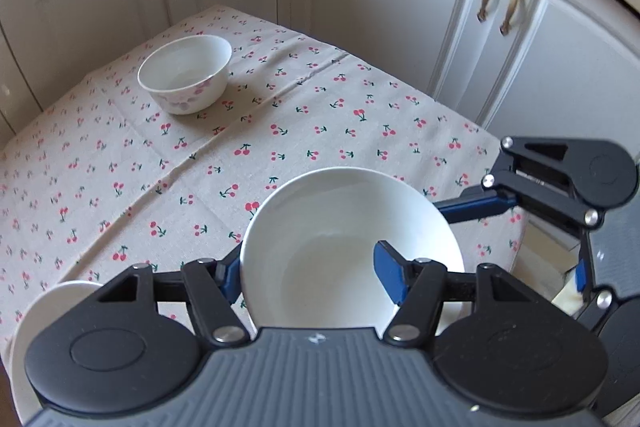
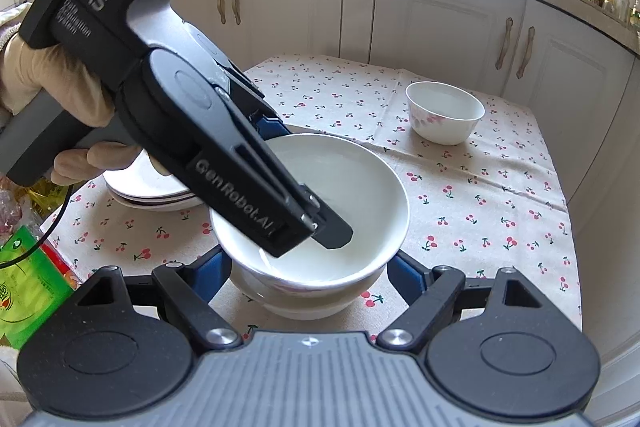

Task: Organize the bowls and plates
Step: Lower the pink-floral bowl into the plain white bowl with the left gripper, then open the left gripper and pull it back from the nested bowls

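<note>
We list the white cabinets (image 1: 384,19) across the top of both views, then the table's cherry-print cloth (image 1: 304,115) filling the middle.

Next, at lower centre of the right wrist view, a stack of white bowls (image 2: 304,291): the top bowl (image 2: 352,183) sits in a lower one with a pink pattern.

The left gripper (image 2: 320,223) comes in from the upper left of that view, carried by a gloved hand (image 2: 48,83). Its jaws stand nearly closed over the top bowl's rim, one finger inside the bowl and one outside; we read it as clamped on that rim.

The right gripper (image 2: 308,271) stands about half open, its blue fingers (image 2: 404,271) either side of the stack; we cannot tell whether they touch it.

A pile of plates (image 2: 152,187) lies at middle left, partly hidden.

A single floral bowl (image 1: 186,73) stands apart, upper left in the left wrist view.
</note>
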`<action>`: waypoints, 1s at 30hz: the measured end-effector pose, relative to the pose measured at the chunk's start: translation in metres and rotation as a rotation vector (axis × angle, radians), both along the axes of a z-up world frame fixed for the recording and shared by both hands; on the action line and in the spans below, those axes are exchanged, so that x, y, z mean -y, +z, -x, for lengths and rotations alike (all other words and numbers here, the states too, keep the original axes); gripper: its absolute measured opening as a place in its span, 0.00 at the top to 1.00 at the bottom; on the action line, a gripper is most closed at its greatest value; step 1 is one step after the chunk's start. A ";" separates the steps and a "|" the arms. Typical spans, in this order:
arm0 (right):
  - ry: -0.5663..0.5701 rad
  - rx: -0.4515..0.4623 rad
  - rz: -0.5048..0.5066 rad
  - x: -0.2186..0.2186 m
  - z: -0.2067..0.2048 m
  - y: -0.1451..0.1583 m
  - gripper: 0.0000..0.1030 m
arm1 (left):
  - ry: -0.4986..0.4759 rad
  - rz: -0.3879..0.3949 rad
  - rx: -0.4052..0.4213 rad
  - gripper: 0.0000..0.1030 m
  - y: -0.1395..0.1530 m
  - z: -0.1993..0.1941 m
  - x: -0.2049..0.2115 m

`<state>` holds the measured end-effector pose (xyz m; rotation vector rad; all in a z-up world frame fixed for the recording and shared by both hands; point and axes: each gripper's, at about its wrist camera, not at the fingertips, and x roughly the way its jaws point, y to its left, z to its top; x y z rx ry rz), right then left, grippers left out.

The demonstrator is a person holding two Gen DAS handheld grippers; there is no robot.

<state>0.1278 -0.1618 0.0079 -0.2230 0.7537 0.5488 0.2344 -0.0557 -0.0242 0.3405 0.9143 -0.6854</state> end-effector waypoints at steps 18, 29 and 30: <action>0.014 0.024 -0.008 0.000 0.002 -0.002 0.00 | -0.011 0.007 0.012 0.36 -0.001 -0.002 -0.005; 0.003 0.033 -0.026 0.005 0.004 0.003 0.00 | -0.001 0.036 0.046 0.18 0.011 0.002 -0.014; 0.001 0.034 -0.027 0.005 0.004 0.004 0.00 | 0.002 0.042 0.047 0.18 0.012 0.002 -0.016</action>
